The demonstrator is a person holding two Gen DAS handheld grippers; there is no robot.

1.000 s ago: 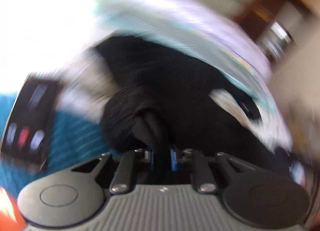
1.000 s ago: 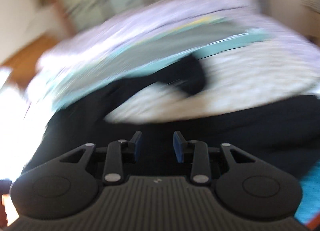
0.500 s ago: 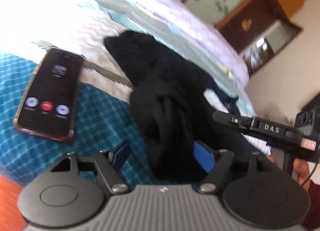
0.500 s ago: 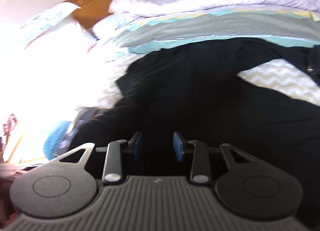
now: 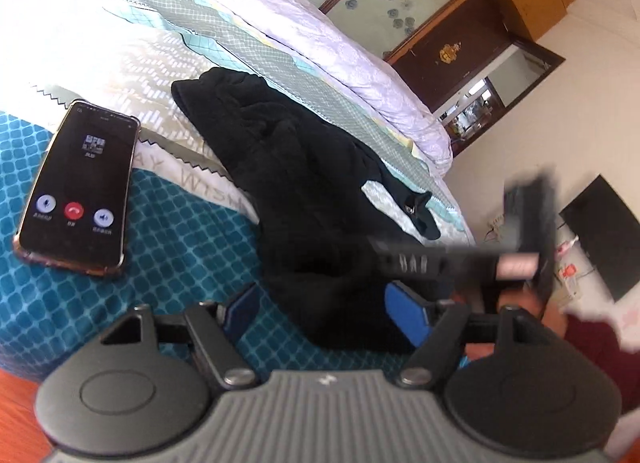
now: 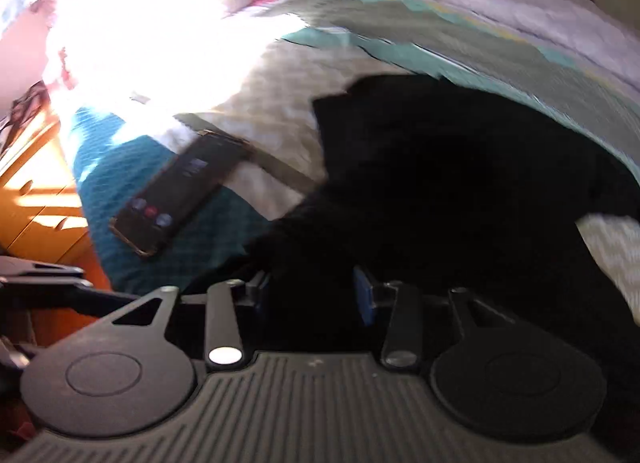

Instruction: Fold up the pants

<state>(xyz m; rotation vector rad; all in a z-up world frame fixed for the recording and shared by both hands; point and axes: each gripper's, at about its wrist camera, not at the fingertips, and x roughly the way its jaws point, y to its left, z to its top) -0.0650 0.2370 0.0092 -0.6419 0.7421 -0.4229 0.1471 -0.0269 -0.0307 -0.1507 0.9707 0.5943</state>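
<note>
- The black pants (image 5: 304, 167) are lying bunched on the bed (image 5: 168, 247), draping over its near edge beside the teal blanket section.
- The left hand-held gripper (image 5: 326, 311) is standing open, its blue pads (image 5: 408, 315) spread on either side of the hanging pants fabric without clamping it.
- The right hand-held gripper (image 6: 316, 295) is sitting partly open with dark fabric of the pants (image 6: 440, 183) between its pads; contact cannot be determined.
- A phone (image 5: 78, 187) is lying screen-up on the bed near the same edge, left of the pants and not touching them.
</note>
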